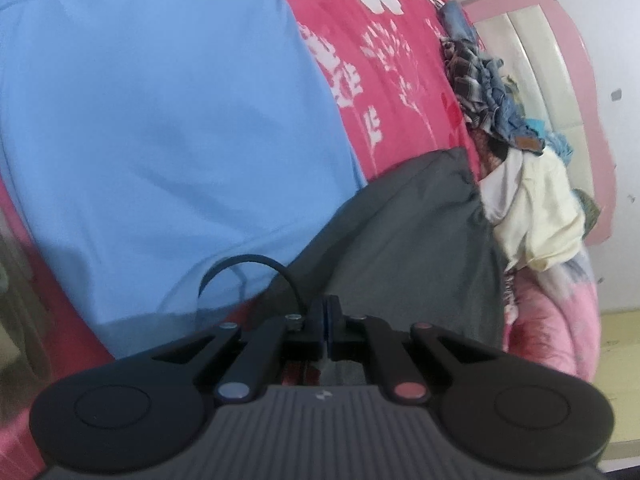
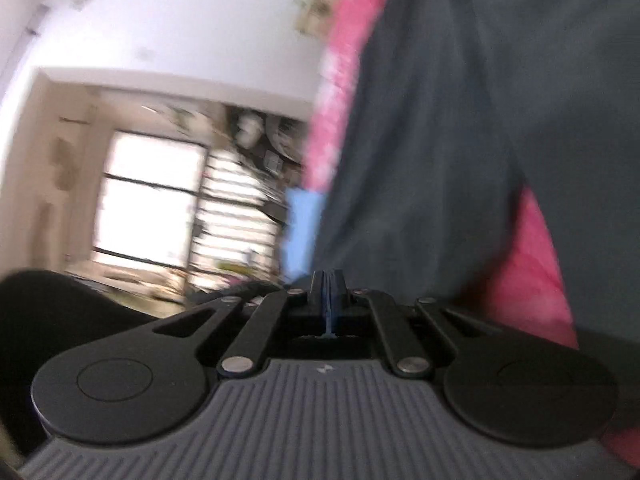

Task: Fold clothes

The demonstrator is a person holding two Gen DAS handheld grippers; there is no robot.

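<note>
Two sets of fingers, left gripper (image 1: 329, 312) and right gripper (image 2: 329, 288), are pressed closed; whether either pinches the dark grey cloth garment (image 1: 408, 248) I cannot tell. It drapes over the pink floral bed cover (image 1: 384, 80) toward the bed's near edge. I'd lift evenly, keeping the hem taut. No readable writing anywhere.

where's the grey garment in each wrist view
Left wrist: grey garment fills the lower middle, just beyond the tool, beside the blue garment.
Right wrist: it covers the right half, blurred.
Shared landmark: the pink floral bedcover under it.
</note>
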